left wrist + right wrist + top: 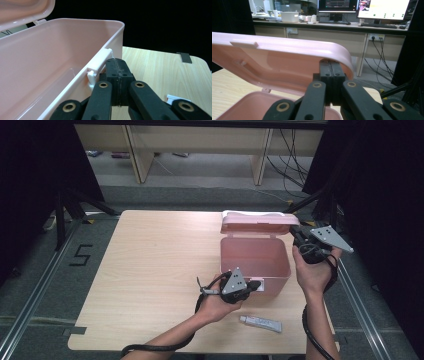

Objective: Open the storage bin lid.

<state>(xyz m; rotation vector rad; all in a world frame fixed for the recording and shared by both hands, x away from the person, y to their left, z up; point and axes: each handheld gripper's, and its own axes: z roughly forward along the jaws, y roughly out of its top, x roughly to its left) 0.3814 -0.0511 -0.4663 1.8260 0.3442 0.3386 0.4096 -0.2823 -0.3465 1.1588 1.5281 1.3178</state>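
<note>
A pink plastic box [255,262] stands on the wooden table [150,270] with its lid [259,222] raised on the far side. In the left gripper view the box wall [50,65] is empty inside as far as I see. My left gripper [253,285] is shut with nothing between its jaws, tips [117,65] right beside the white latch [98,65] on the front wall. My right gripper [296,233] is shut too, its tips [330,66] pressed under the lid's [287,53] right corner rim.
A small white tube [260,323] lies on the table near the front edge, right of my left hand. Table legs and cables stand beyond the far edge. Black curtains flank both sides. Bare tabletop spreads to the left of the box.
</note>
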